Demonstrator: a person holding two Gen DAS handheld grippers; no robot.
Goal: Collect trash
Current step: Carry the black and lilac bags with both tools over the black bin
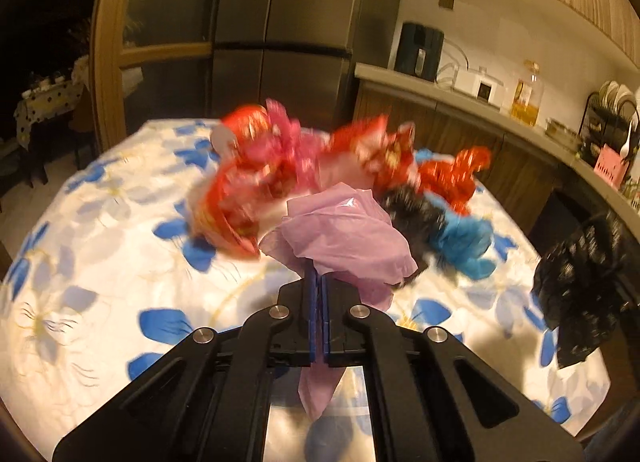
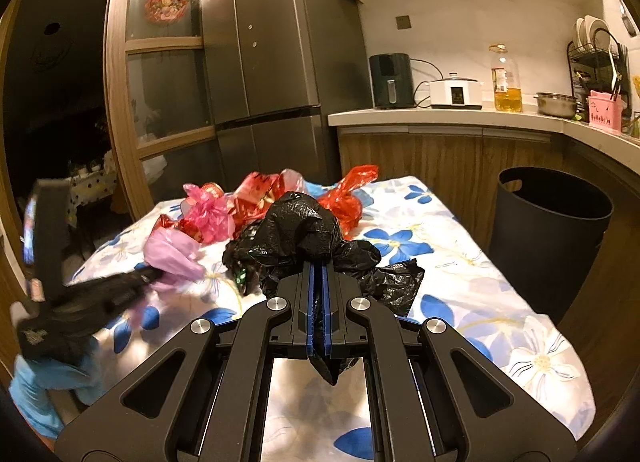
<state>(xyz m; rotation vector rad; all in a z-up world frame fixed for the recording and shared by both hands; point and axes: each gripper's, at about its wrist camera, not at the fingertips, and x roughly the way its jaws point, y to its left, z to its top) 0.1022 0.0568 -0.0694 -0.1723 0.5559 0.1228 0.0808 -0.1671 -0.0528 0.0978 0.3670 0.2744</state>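
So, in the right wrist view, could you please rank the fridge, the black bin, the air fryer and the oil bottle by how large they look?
1. fridge, by far the largest
2. black bin, though it stands nearer the camera, which flatters it
3. air fryer
4. oil bottle, slimmer than the fryer but about as tall, so this last ranking is close

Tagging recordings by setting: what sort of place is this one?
A home kitchen, most likely: a tall fridge, a counter with a rice cooker and oil bottle, and a dish rack.
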